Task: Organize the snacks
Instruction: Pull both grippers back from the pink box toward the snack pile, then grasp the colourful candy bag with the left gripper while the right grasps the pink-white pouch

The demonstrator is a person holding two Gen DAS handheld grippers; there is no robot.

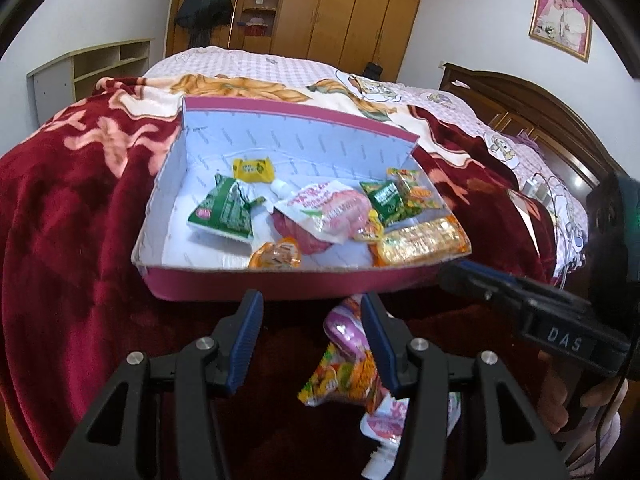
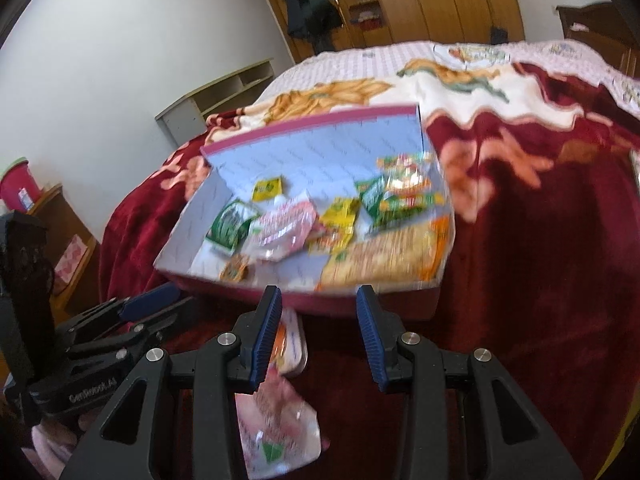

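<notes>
A shallow pink-sided box (image 1: 280, 282) with a white lining lies on the red blanket. It holds several snacks: a green packet (image 1: 224, 212), a yellow one (image 1: 253, 170), a pink-white pouch (image 1: 324, 212) and an orange bar pack (image 1: 420, 240). My left gripper (image 1: 312, 340) hovers open just before the box's front wall, with nothing between its pads. Loose packets (image 1: 340, 376) and a capped pouch (image 1: 382, 428) lie on the blanket under its right finger. My right gripper (image 2: 318, 336) is also open and empty before the box (image 2: 320, 300), above a pink pouch (image 2: 280, 432). The right wrist view is blurred.
The red floral blanket (image 1: 72, 220) covers a bed, with a dark wooden headboard (image 1: 532, 108) to the right. Wooden wardrobes (image 1: 360, 12) and a low shelf unit (image 1: 92, 68) stand by the far wall. A hand holds the right gripper at the left wrist view's edge.
</notes>
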